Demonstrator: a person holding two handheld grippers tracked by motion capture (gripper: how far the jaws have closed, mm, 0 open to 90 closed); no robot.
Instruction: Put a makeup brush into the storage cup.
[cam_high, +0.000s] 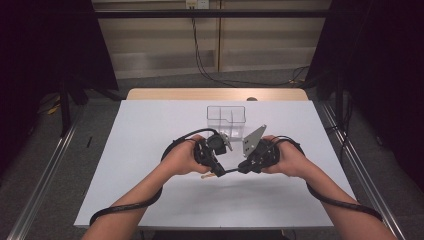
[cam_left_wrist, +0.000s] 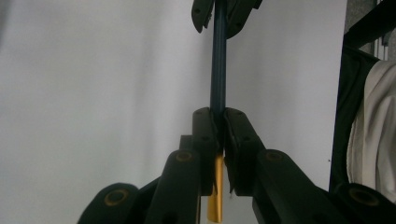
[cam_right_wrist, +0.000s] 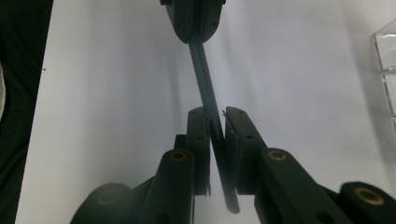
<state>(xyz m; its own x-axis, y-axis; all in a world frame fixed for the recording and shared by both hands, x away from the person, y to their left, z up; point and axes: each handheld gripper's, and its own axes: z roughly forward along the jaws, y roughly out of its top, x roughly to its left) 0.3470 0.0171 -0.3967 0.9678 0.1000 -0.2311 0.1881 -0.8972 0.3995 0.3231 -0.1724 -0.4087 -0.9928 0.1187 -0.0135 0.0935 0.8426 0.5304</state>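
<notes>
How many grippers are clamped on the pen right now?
2. The left gripper pinches the pen near its gold end; the right gripper grips the dark end, above the white table.

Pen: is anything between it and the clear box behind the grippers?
Nothing visible. The pen hangs between the left gripper and right gripper, above bare table; the box stands just beyond them.

1. Both forearms enter from the bottom of the high view and converge toward the table's middle.
2. Left hand (cam_high: 184, 157) wraps the left gripper (cam_high: 216, 172); jaws closed tight, tips directed toward the other gripper.
3. Right hand (cam_high: 289, 159) wraps the right gripper (cam_high: 241, 169); jaws drawn nearly together, tips facing the left gripper, near but apart.
4. A cable trails along each forearm.
</notes>
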